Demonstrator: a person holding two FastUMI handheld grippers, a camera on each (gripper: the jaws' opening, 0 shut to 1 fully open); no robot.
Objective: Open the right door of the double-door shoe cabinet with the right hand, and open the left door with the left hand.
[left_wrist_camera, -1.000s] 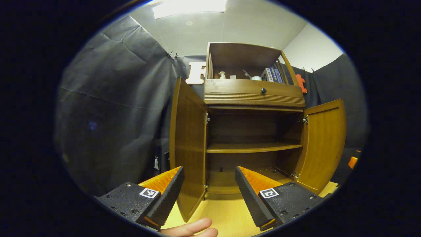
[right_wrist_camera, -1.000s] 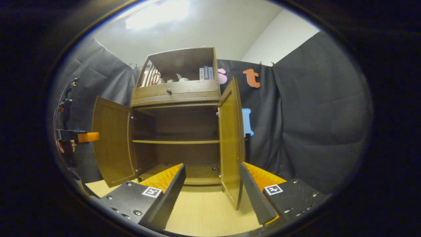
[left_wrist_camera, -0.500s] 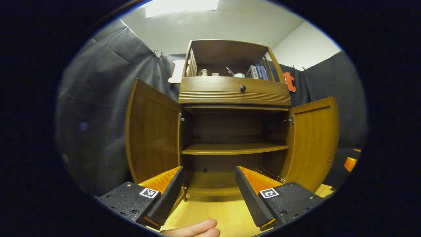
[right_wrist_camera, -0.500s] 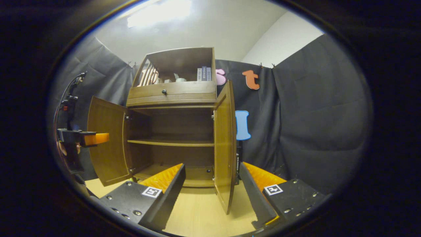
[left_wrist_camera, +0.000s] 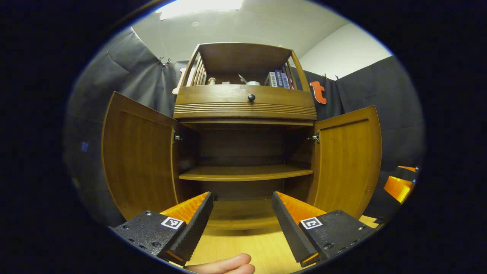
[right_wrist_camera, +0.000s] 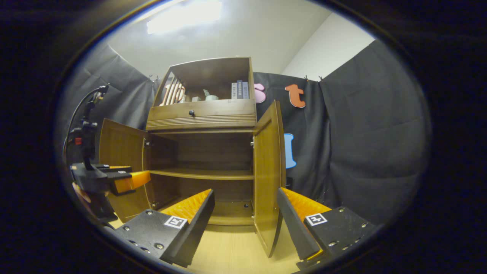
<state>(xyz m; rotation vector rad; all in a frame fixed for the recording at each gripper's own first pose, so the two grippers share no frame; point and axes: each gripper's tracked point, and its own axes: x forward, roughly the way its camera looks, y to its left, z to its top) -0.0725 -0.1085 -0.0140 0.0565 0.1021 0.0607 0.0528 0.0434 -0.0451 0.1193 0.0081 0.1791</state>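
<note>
Both shoe-cabinet doors stand swung out. Left door (left_wrist_camera: 139,160) lies ahead-left of the left gripper (left_wrist_camera: 241,224); right door (right_wrist_camera: 268,171) stands edge-on between the right gripper's (right_wrist_camera: 245,220) fingers. Both grippers gape wide, holding nothing. Task judged essentially complete.

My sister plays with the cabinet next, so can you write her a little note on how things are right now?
Left tool: open, holding nothing, facing the cabinet's inside.
Right tool: open, holding nothing, the right door's edge between its fingers but not gripped.
Left door: swung wide open.
Right door: swung open too.
Shelf: bare, as far as can be seen.
Done: both doors look open.
Left: likely nothing but drawing both tools back.
</note>
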